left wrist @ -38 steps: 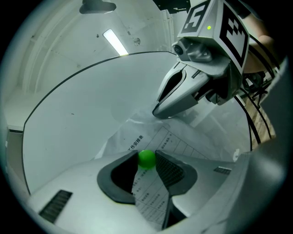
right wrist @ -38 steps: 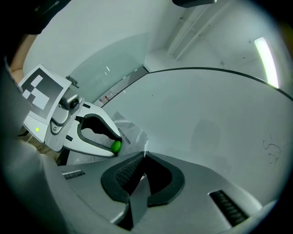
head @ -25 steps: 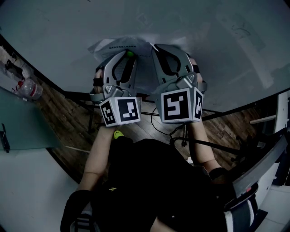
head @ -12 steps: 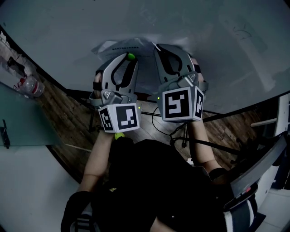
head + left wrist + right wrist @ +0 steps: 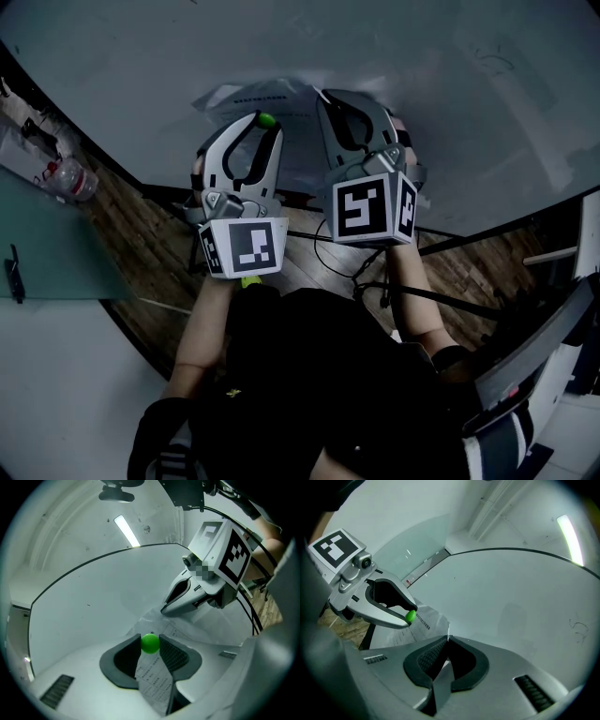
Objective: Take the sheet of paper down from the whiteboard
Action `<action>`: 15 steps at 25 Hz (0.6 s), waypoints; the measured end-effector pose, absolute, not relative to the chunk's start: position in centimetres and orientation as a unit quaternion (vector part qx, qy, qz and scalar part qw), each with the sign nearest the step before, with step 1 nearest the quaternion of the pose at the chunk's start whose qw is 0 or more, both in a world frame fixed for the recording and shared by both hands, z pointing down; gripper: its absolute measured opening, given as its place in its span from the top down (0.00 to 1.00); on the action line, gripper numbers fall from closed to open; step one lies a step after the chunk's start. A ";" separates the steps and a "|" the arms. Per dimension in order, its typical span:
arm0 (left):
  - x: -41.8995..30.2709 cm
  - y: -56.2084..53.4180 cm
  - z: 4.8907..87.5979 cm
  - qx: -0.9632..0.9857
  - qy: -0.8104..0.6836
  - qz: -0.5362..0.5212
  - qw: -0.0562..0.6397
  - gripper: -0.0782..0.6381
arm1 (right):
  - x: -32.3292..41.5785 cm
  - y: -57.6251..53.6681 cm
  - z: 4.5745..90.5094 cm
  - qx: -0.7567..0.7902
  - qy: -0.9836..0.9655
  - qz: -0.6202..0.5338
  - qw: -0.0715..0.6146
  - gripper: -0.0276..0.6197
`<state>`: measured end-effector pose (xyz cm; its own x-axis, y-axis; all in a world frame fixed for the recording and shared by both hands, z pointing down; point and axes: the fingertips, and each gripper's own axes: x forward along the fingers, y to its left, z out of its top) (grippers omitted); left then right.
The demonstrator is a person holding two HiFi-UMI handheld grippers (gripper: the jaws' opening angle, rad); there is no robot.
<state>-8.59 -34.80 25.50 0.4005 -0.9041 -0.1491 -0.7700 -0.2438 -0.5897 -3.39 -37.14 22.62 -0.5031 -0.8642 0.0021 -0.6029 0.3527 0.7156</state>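
Sheet of paper (image 5: 281, 97): thin white stock, creased, printed with rows of small text and ruled boxes; it lies against the whiteboard (image 5: 141, 66) at upper centre of the head view, just above both tongs; its top edge is buckled rather than flat.

Whiteboard: smooth pale matt panel with a dark thin rim; its curved outline is an effect of the wide lens.

Left tongs (image 5: 150, 638): two dark grey pads with a fine ribbed grid face, set in a pale moulded body; the pads are closed on a small glossy green ball (image 5: 150, 644) at their tips. In the left gripper view the printed sheet shows in the gap below the ball; whether the pads touch it there cannot be told.

Right tongs (image 5: 448, 640): pads of the same ribbed rubber, brought together at the tips and clamped on an edge of the sheet; a strip of paper runs down between them toward the lower centre of the right gripper view.

The two tongs stand side by side, near each other, each carrying a cube with black-and-white square markers.

Wooden plank floor (image 5: 141, 234): dark, at centre left of the head view.
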 end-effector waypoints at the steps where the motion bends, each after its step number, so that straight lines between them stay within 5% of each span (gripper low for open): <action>1: -8.6 -34.7 25.5 -0.782 0.536 -0.111 0.300 0.70 | -3.4 -37.1 22.6 0.459 -0.800 -0.336 0.193 0.92; 15: -7.3 -32.1 26.6 -0.776 0.545 -0.130 0.289 0.70 | -1.9 -34.4 22.7 0.440 -0.831 -0.304 0.154 0.92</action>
<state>-7.35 -32.12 26.61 0.3711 -0.9216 -0.1134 -0.7715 -0.2381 -0.5899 -1.94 -34.45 22.73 -0.5661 -0.8243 -0.0113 -0.6368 0.4285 0.6410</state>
